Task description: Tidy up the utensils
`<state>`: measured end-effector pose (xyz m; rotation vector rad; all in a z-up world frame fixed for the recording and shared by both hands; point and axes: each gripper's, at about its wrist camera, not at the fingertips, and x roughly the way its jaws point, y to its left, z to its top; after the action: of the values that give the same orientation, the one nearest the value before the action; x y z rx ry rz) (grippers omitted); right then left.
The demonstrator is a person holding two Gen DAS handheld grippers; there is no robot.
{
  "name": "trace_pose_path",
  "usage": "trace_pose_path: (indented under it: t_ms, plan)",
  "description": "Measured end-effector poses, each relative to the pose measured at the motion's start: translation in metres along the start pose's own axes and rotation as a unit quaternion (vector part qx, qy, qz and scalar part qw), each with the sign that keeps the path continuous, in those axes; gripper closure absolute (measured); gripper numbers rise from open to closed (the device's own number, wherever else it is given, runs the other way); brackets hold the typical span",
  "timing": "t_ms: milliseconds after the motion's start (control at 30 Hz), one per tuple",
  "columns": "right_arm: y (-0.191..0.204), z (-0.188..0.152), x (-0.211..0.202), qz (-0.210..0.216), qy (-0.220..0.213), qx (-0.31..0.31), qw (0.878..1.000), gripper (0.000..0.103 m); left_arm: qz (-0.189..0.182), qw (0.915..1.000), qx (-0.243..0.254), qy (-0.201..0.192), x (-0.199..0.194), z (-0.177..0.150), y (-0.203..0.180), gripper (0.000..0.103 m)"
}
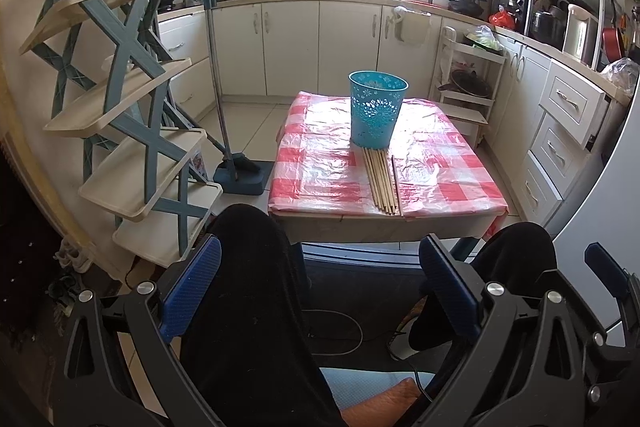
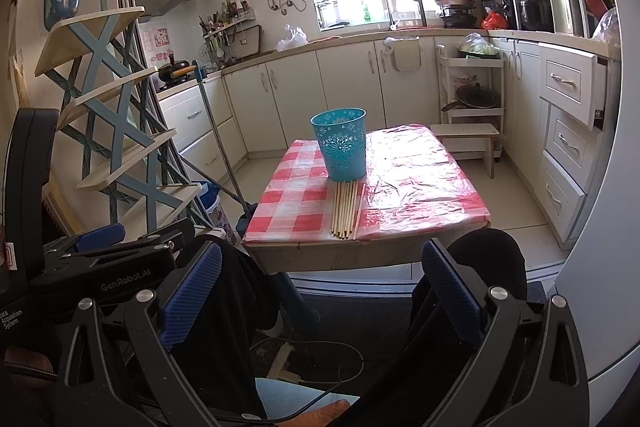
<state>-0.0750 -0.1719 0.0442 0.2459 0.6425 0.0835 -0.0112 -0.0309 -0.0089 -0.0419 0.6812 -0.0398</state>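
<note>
I am holding both grippers, left (image 1: 320, 291) and right (image 2: 320, 291), wide and empty, well short of the table (image 1: 440, 187). The chopsticks (image 1: 382, 183) are lying just before the cup (image 1: 377, 109). I think I am starting; next needs reaching to pinch one

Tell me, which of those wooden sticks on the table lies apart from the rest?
The darker brown stick on the right; the pale wooden sticks lie bunched together beside it.
</note>
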Motion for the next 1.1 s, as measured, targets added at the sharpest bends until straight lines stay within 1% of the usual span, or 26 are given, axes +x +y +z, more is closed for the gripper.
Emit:
trace_pose_path:
  t_ms: [33,133,167,200,233,267,333,367,433,467,500,533,567,600,633,667,700,733,767,800,833,867,900,933,1000,1100]
  plan:
    - [0.002,0.0,0.003,-0.002,0.0,-0.003,1.0,0.007,-0.001,1.0,0.001,0.002,0.002,0.0,0.002,0.008]
    - [0.001,0.003,0.011,-0.007,-0.005,-0.01,1.0,0.007,-0.031,0.9991,-0.018,0.022,0.016,0.006,0.007,0.008]
    - [0.001,0.003,0.011,-0.007,-0.005,-0.01,1.0,0.007,-0.031,0.999,-0.017,0.028,0.023,0.009,0.006,0.008]
    - [-0.002,0.006,0.028,-0.015,0.0,-0.009,1.0,0.007,-0.028,0.9989,-0.014,0.034,0.031,0.012,0.004,0.008]
    - [-0.005,0.008,0.036,-0.017,0.004,-0.007,1.0,0.007,-0.017,0.9989,-0.003,0.044,0.037,0.014,0.005,0.008]
    - [-0.005,0.008,0.036,-0.017,0.004,-0.007,1.0,0.007,-0.007,0.9987,0.013,0.048,0.052,0.018,0.004,0.008]
    - [-0.013,0.013,0.058,-0.025,0.015,-0.001,1.0,0.007,-0.005,0.9984,0.016,0.054,0.075,0.024,0.002,0.008]
    - [-0.018,0.016,0.064,-0.027,0.019,0.001,0.999,0.007,0.0,0.9986,0.024,0.047,0.084,0.026,0.001,0.008]
    - [-0.026,0.022,0.093,-0.035,0.028,-0.001,0.999,0.007,-0.003,0.9983,0.018,0.054,0.11,0.035,-0.001,0.008]
    - [-0.029,0.024,0.101,-0.038,0.032,-0.004,0.999,0.007,0.009,0.9968,0.03,0.074,0.125,0.035,0.002,0.008]
    - [-0.033,0.028,0.124,-0.039,0.039,-0.013,0.998,0.007,0.006,0.9968,0.029,0.074,0.137,0.04,0.002,0.008]
    - [-0.035,0.03,0.135,-0.042,0.042,-0.019,0.998,0.007,0.005,0.9969,0.028,0.073,0.146,0.043,0.001,0.008]
    - [-0.036,0.033,0.143,-0.045,0.045,-0.023,0.998,0.007,0.005,0.9966,0.025,0.078,0.163,0.05,0.0,0.008]
    - [-0.04,0.038,0.171,-0.051,0.058,-0.03,0.997,0.007,0.001,0.9971,0.02,0.073,0.173,0.056,-0.001,0.008]
    - [-0.044,0.041,0.185,-0.052,0.064,-0.032,0.996,0.007,-0.004,0.998,0.014,0.062,0.179,0.061,-0.003,0.008]
    - [-0.046,0.042,0.191,-0.052,0.066,-0.033,0.996,0.007,-0.003,0.9977,0.012,0.067,0.195,0.066,-0.004,0.008]
    - [-0.049,0.044,0.217,-0.057,0.076,-0.038,0.995,0.007,-0.004,0.9979,0.009,0.065,0.205,0.069,-0.005,0.008]
    - [-0.051,0.045,0.231,-0.058,0.083,-0.04,0.994,0.008,-0.003,0.9978,0.007,0.066,0.217,0.073,-0.006,0.008]
    - [-0.052,0.046,0.238,-0.057,0.087,-0.041,0.994,0.009,-0.007,0.9976,0.004,0.069,0.228,0.075,-0.008,0.008]
    - [-0.057,0.046,0.257,-0.057,0.095,-0.04,0.993,0.015,-0.014,0.9974,0.0,0.071,0.237,0.076,-0.008,0.008]
    - [-0.061,0.046,0.27,-0.057,0.102,-0.039,0.992,0.022,-0.02,0.9971,-0.007,0.074,0.25,0.078,-0.007,0.008]
    - [-0.067,0.046,0.293,-0.058,0.119,-0.037,0.991,0.026,-0.022,0.9965,-0.012,0.08,0.261,0.08,-0.007,0.008]
    - [-0.07,0.047,0.303,-0.058,0.127,-0.035,0.99,0.031,-0.021,0.9961,-0.016,0.085,0.269,0.081,-0.007,0.008]
    - [-0.076,0.047,0.323,-0.056,0.145,-0.024,0.988,0.037,-0.019,0.9956,-0.02,0.09,0.279,0.083,-0.007,0.008]
    - [-0.086,0.048,0.349,-0.048,0.166,-0.003,0.985,0.044,-0.008,0.9945,-0.024,0.101,0.306,0.085,-0.007,0.008]
    - [-0.091,0.052,0.373,-0.048,0.18,0.004,0.982,0.05,0.003,0.9922,-0.03,0.121,0.341,0.088,-0.007,0.008]
